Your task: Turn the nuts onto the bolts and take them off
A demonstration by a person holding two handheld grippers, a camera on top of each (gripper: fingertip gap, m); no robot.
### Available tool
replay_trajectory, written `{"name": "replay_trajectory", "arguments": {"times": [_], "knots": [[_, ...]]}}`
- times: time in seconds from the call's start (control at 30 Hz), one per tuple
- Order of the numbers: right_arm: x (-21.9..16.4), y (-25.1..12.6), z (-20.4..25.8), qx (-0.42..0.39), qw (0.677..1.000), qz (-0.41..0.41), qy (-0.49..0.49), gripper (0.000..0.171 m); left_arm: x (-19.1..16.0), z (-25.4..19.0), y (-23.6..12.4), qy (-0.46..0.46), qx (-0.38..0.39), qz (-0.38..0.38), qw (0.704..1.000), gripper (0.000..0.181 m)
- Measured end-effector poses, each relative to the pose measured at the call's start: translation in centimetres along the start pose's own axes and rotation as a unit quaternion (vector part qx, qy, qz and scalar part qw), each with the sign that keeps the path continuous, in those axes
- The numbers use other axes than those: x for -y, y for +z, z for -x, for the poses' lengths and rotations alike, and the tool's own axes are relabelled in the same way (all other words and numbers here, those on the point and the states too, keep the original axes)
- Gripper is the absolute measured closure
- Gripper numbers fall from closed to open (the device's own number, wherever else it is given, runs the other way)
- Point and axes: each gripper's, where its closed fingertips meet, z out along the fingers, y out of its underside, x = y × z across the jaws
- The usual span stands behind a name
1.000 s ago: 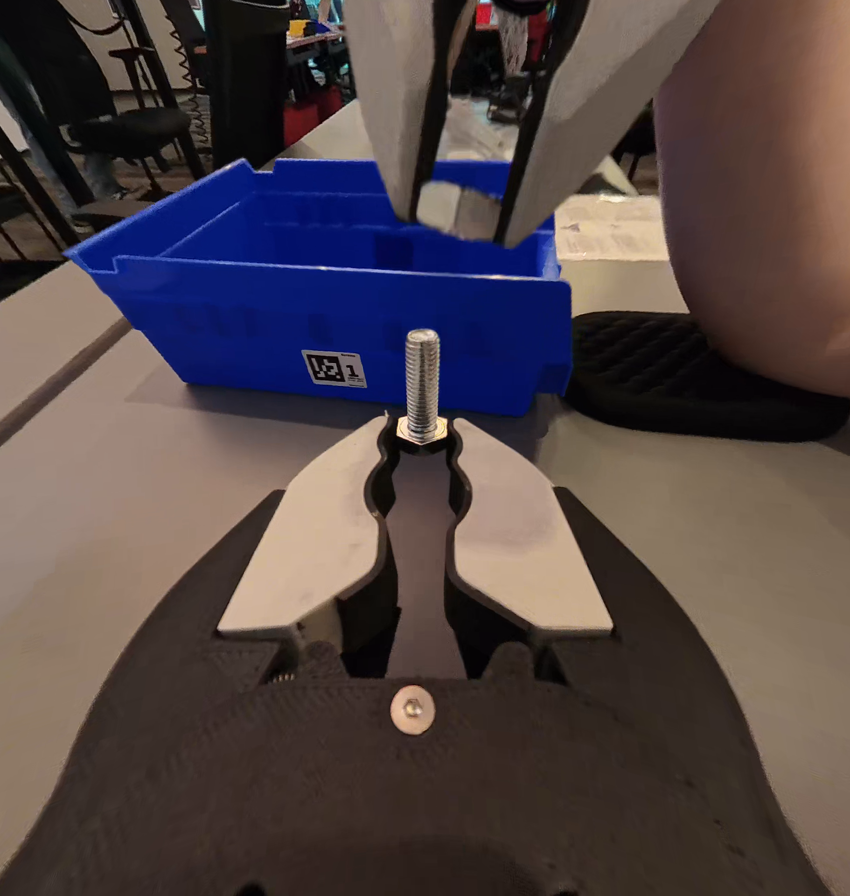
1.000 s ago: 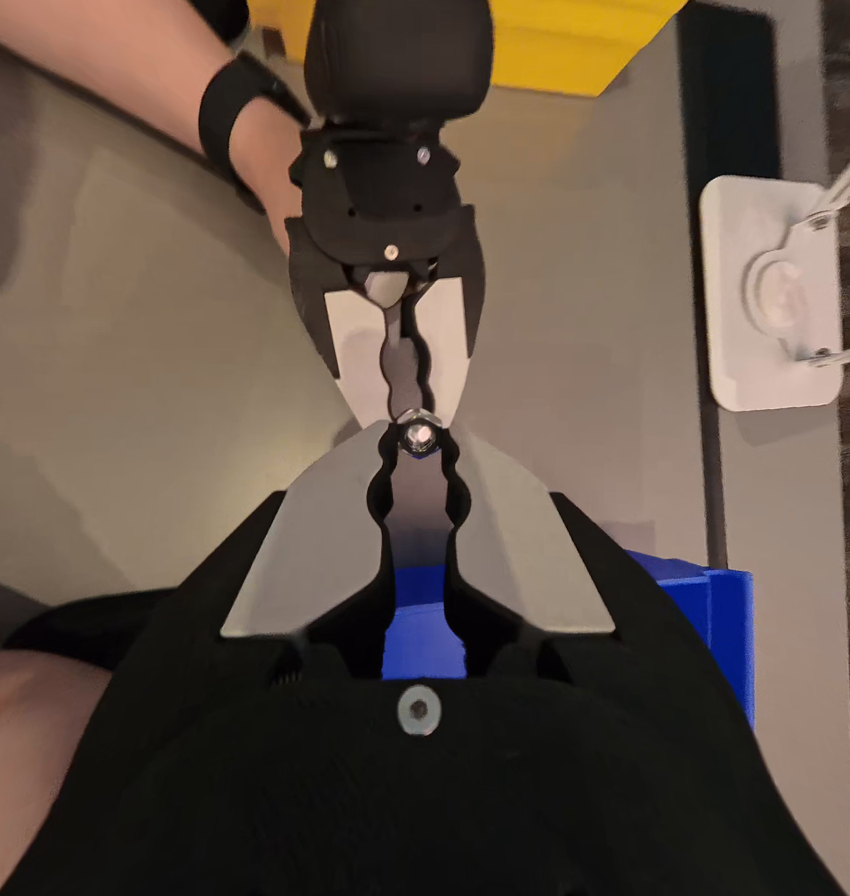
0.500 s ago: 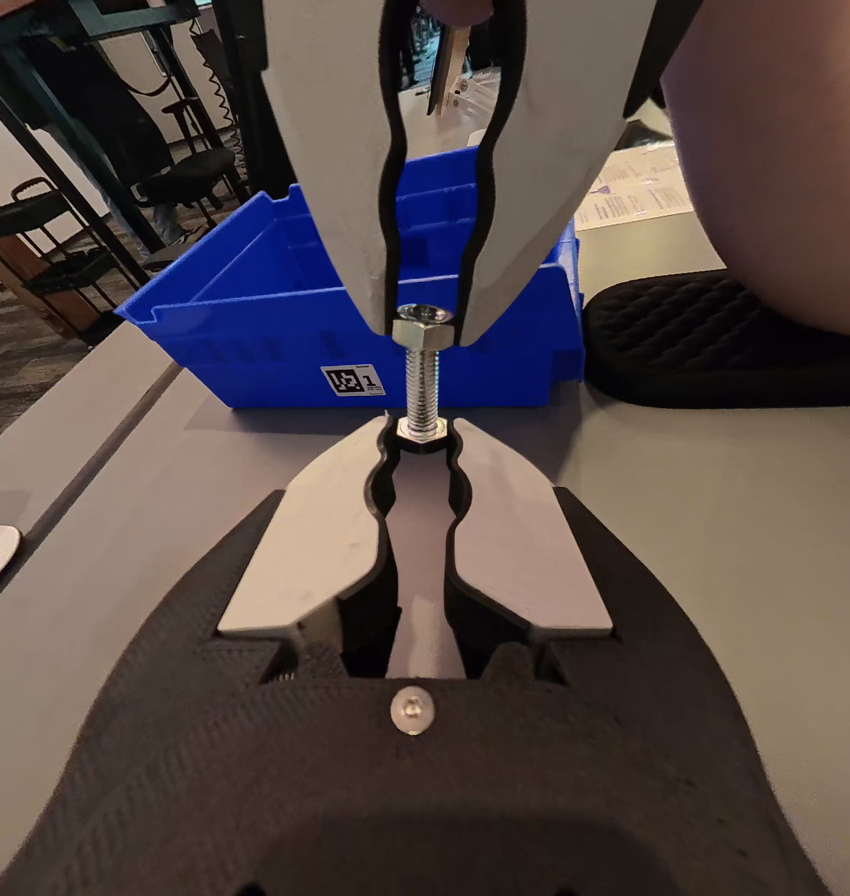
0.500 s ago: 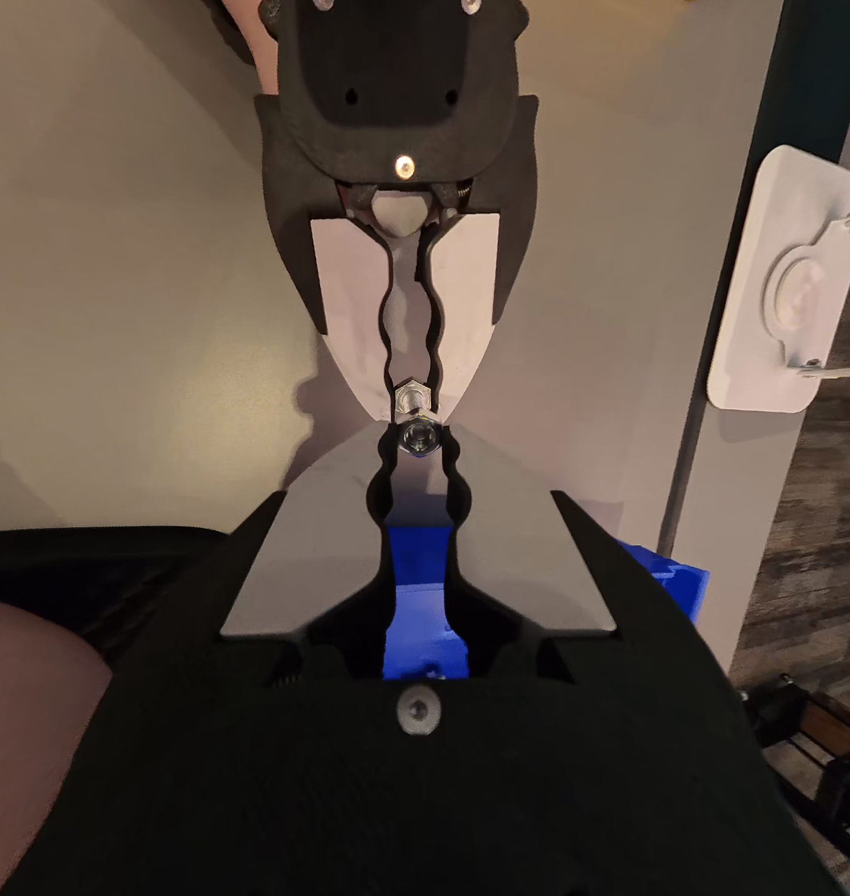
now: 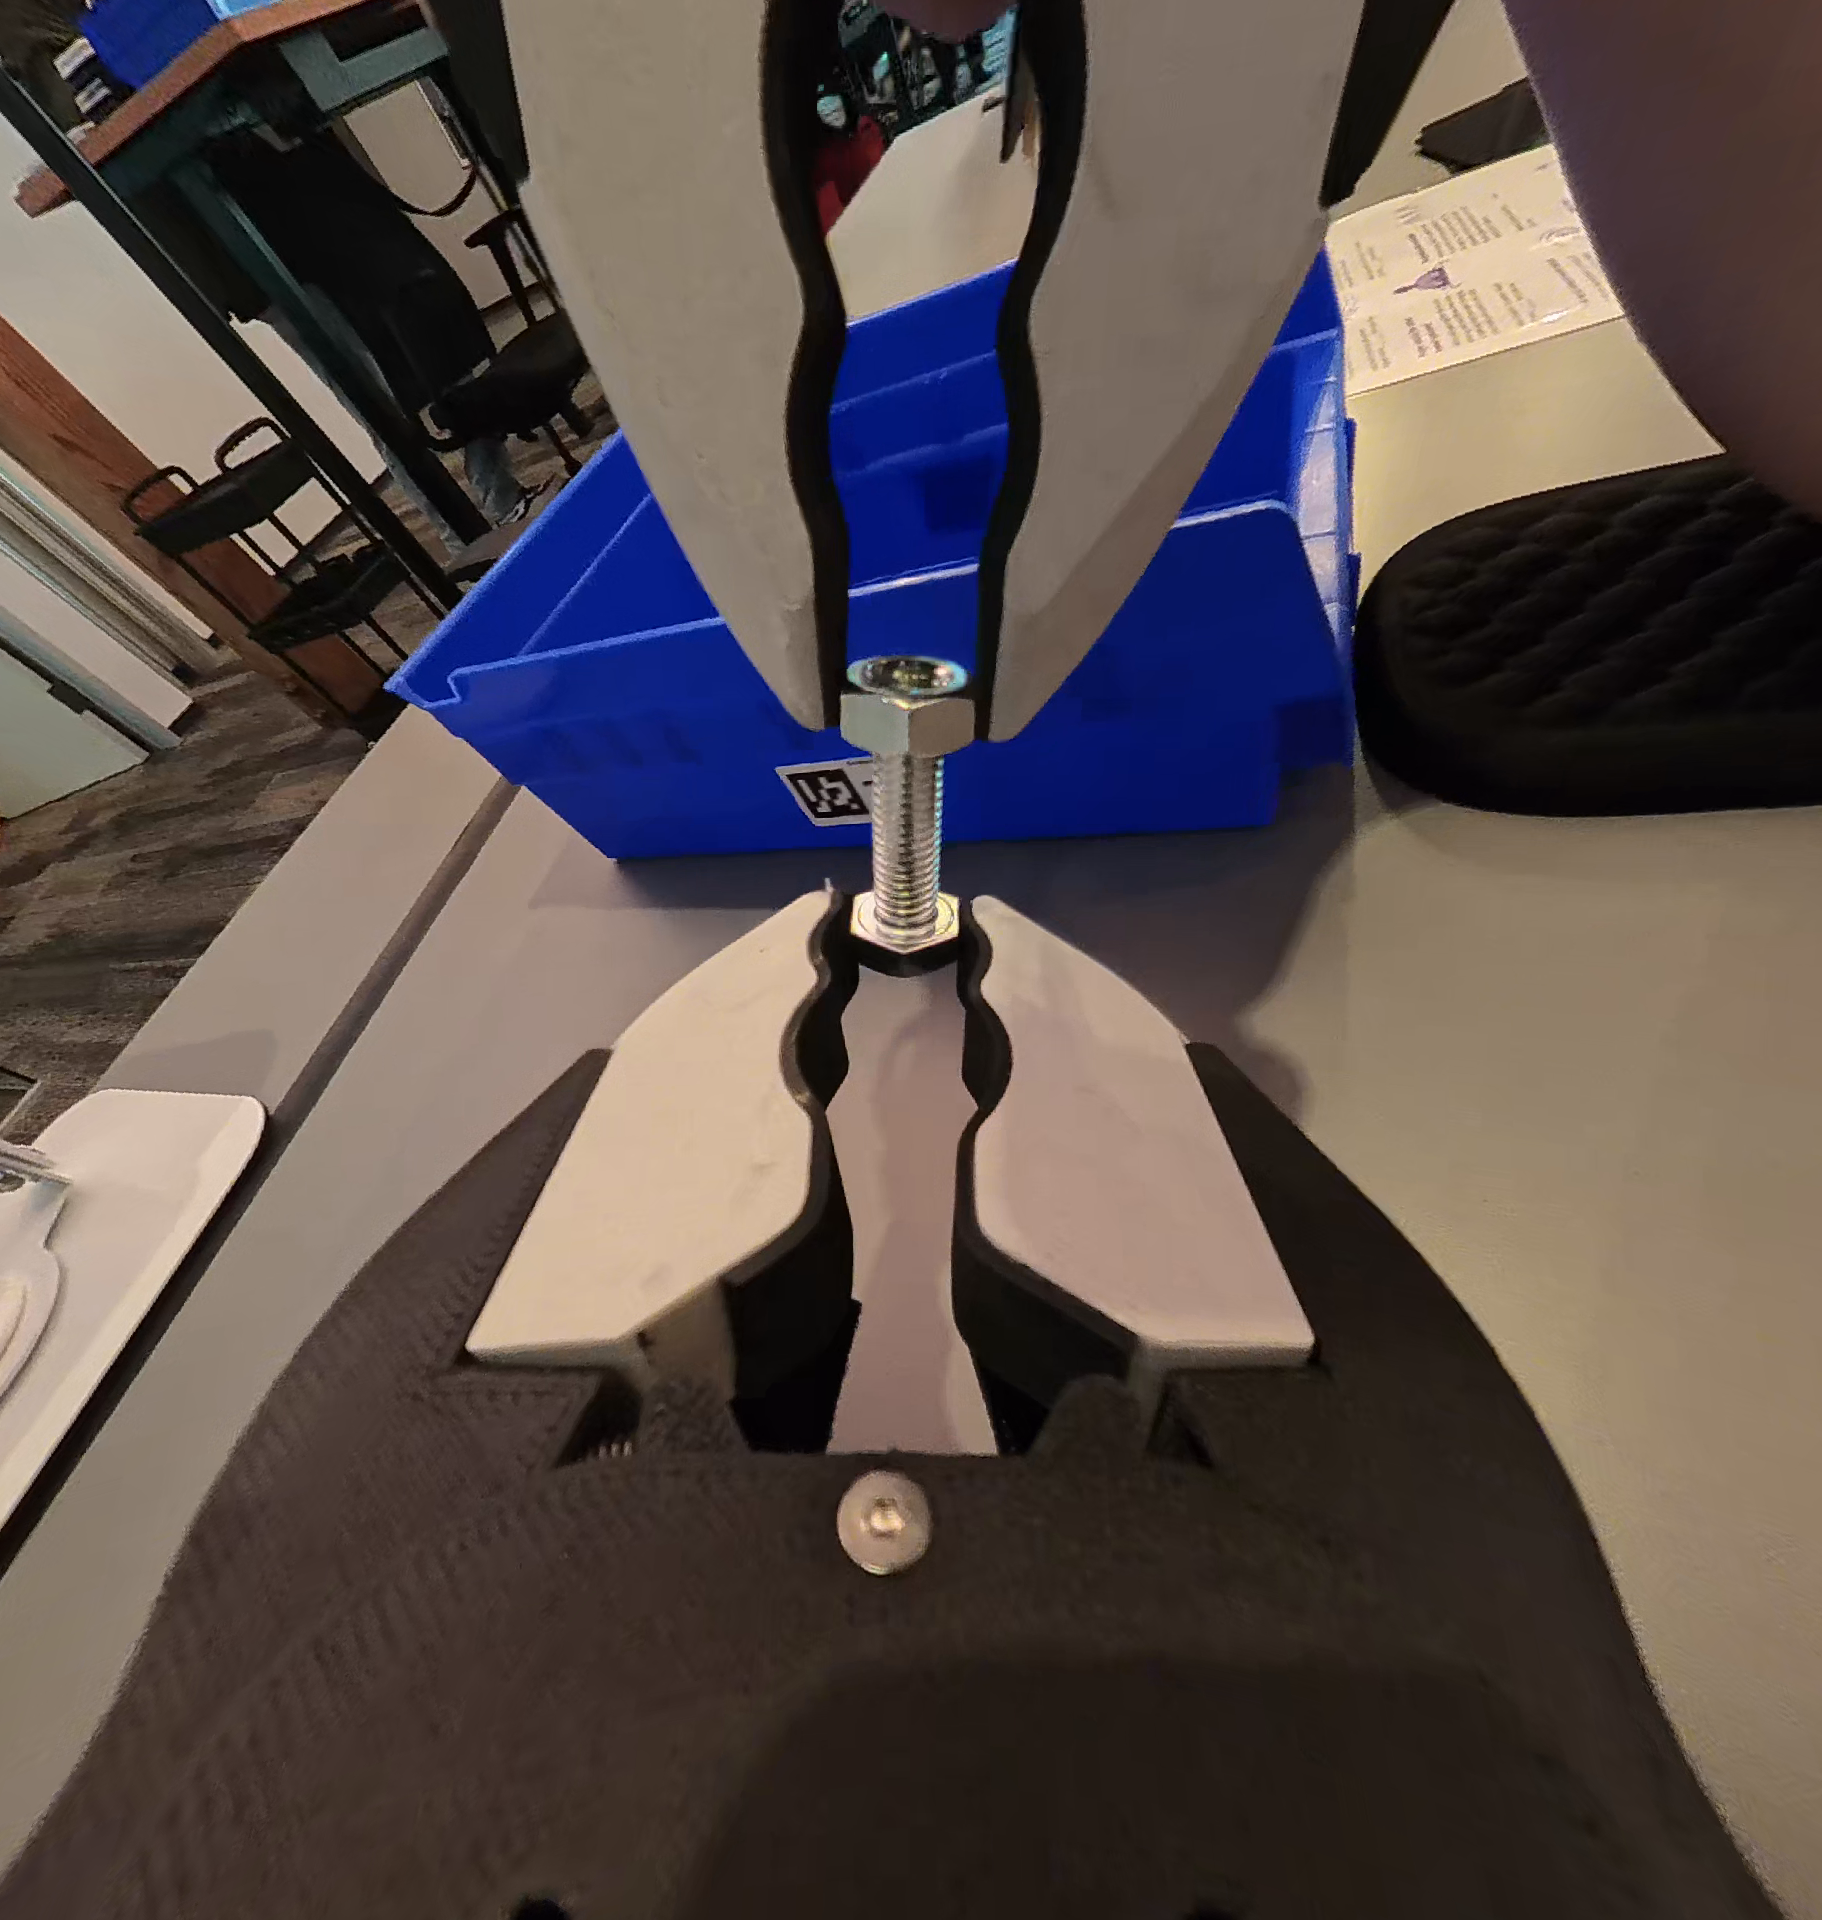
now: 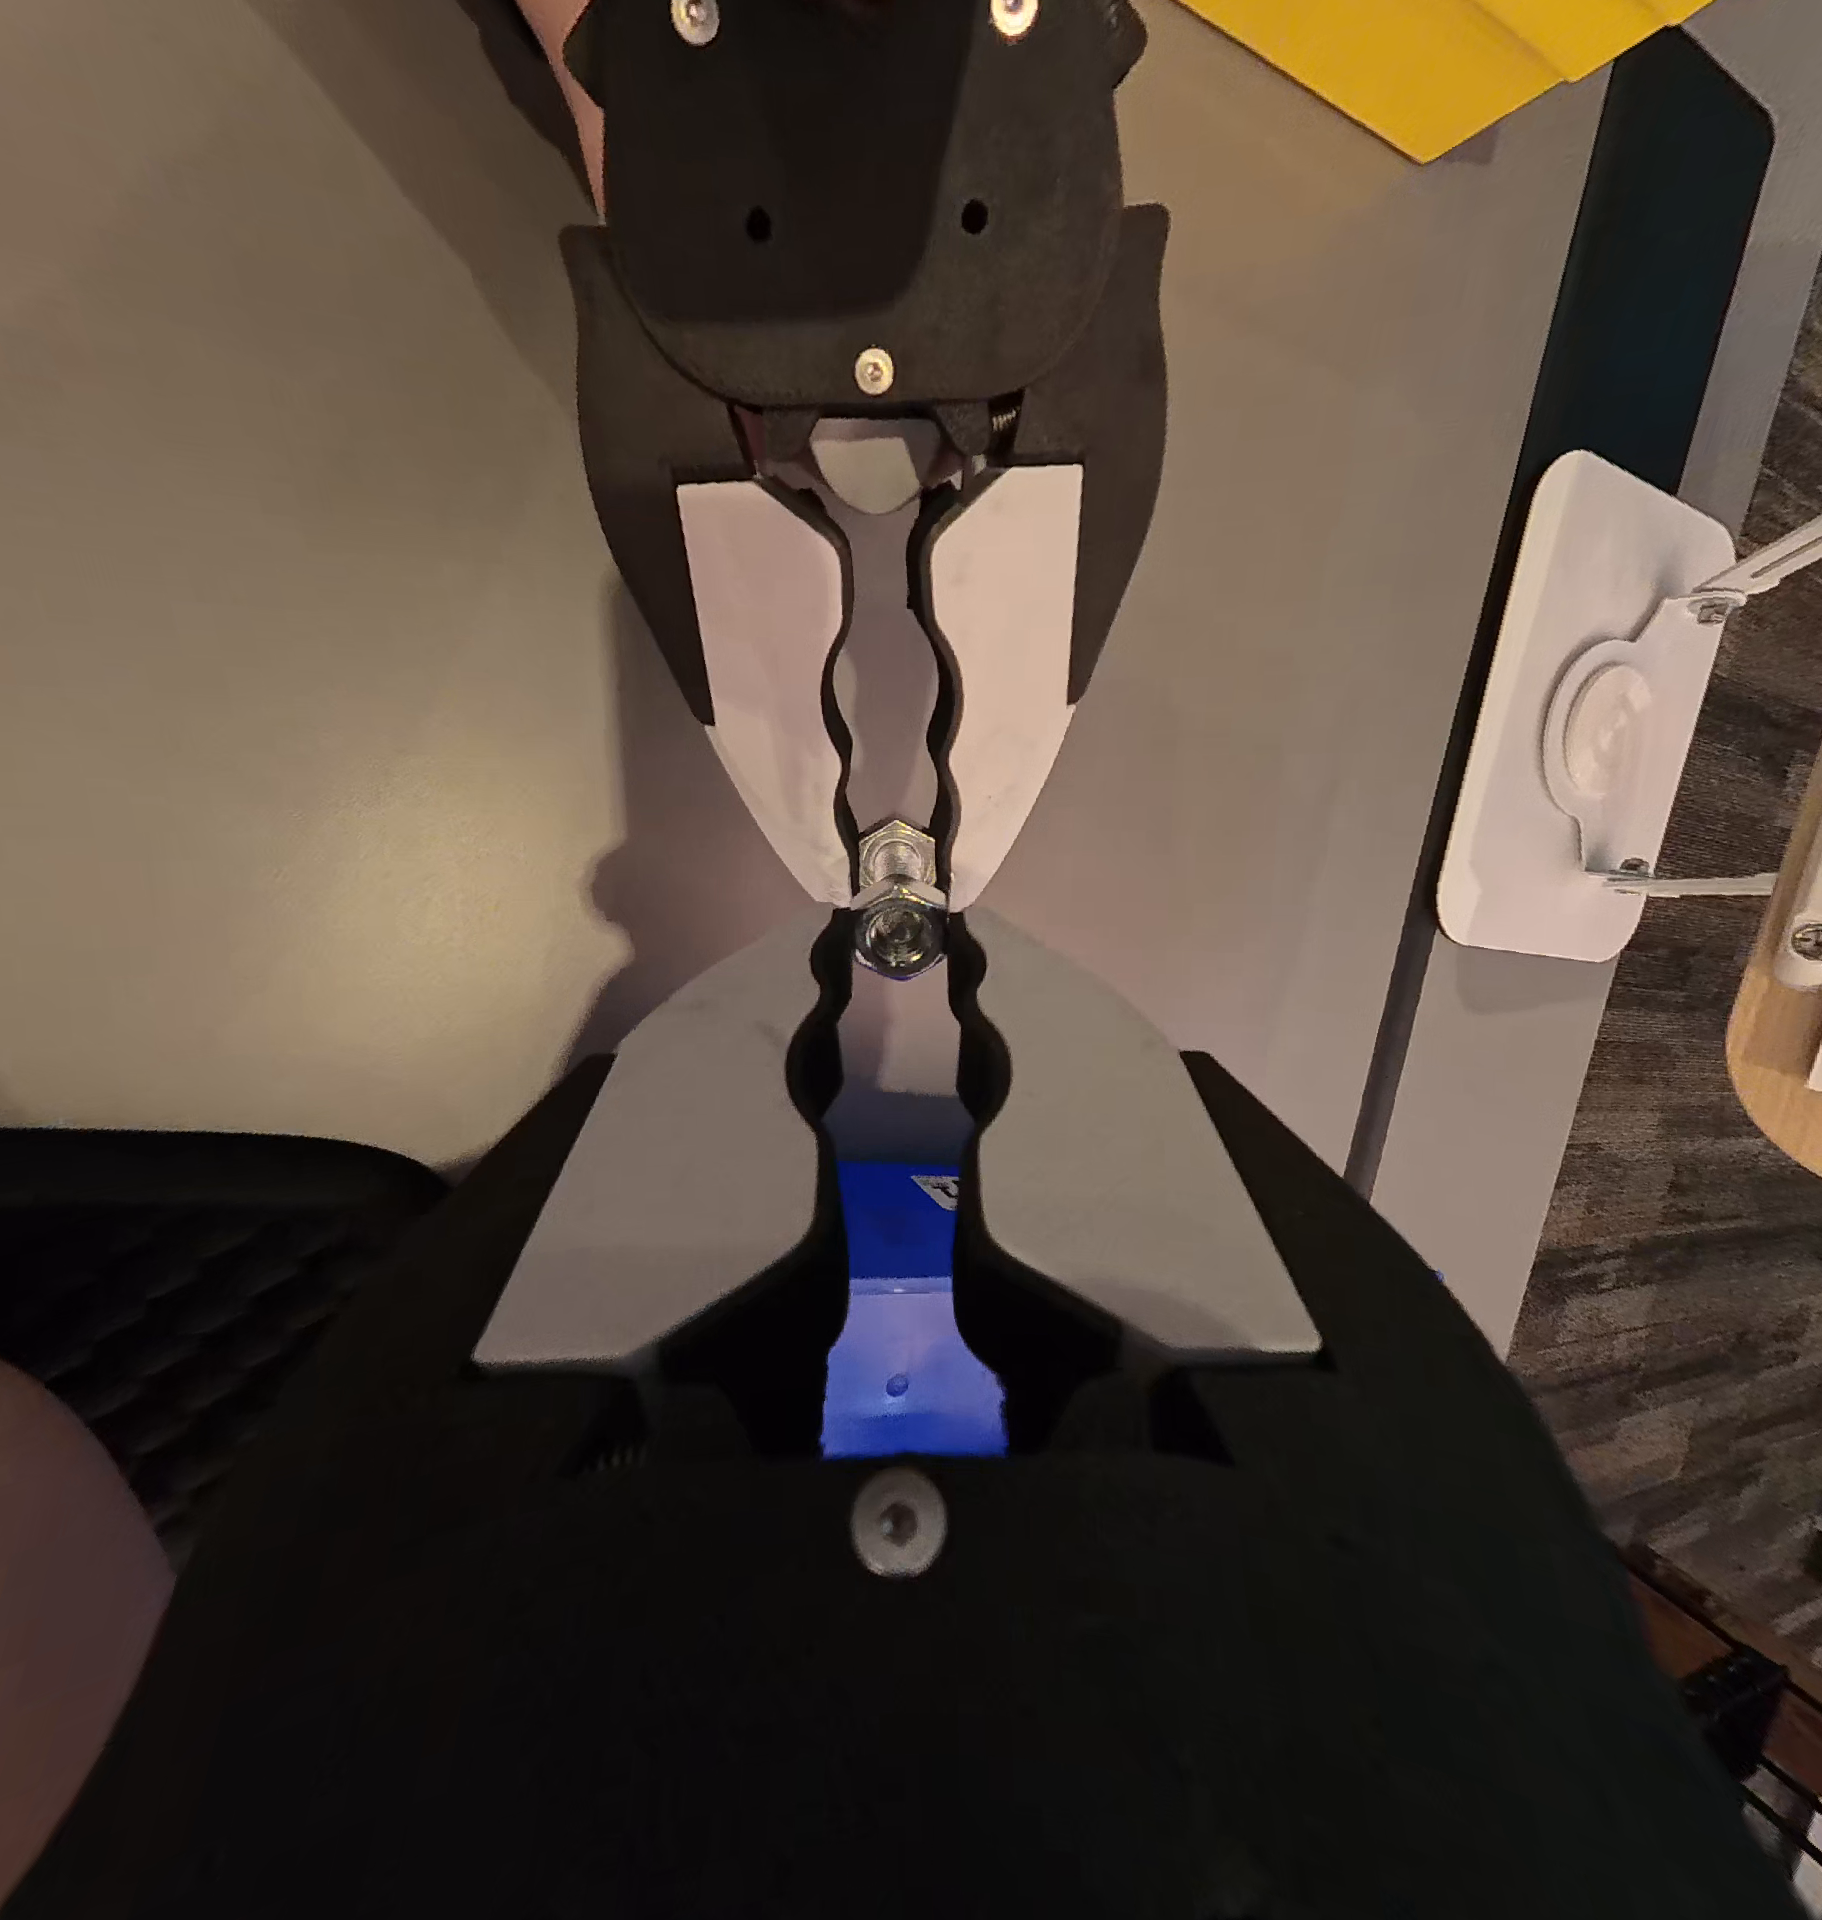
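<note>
A silver bolt [image 5: 905, 831] stands upright above the grey table [image 5: 1509, 1143]. My left gripper [image 5: 902, 923] is shut on its hex head at the bottom. My right gripper [image 5: 907, 719] comes down from above and is shut on a silver hex nut [image 5: 907, 715] that sits on the top end of the bolt's thread. In the right wrist view I look down the bolt: the right gripper [image 6: 896, 937] holds the nut [image 6: 894, 943], and the left gripper [image 6: 894, 871] beyond it holds the bolt [image 6: 894, 854].
A blue bin [image 5: 1094, 748] stands just behind the bolt. A black padded rest [image 5: 1613, 665] under a person's arm [image 5: 1717, 208] lies to the right, with a printed sheet [image 5: 1458, 270] behind. A white base plate [image 6: 1572, 717] sits at the table edge. A yellow bin [image 6: 1458, 62] is at the far side. The left gripper's tips are roughly 5 cm from the right gripper's.
My right gripper came down with the nut and set it on the top of the bolt. The left gripper kept hold of the bolt, and both views have swung a little since.
</note>
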Motion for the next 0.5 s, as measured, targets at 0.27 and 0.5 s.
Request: {"name": "replay_trajectory", "arguments": {"times": [0.27,0.5], "knots": [[0.5,0.0,-1.0,0.002,0.997,-0.018,0.080,0.153,0.1,0.9,-0.3,-0.020,0.012,-0.005,1.000,0.163],[1.2,0.3,-3.0,0.007,0.976,-0.044,0.215,0.153,-0.1,2.9,-0.9,-0.041,0.062,0.002,0.997,0.163]]}}
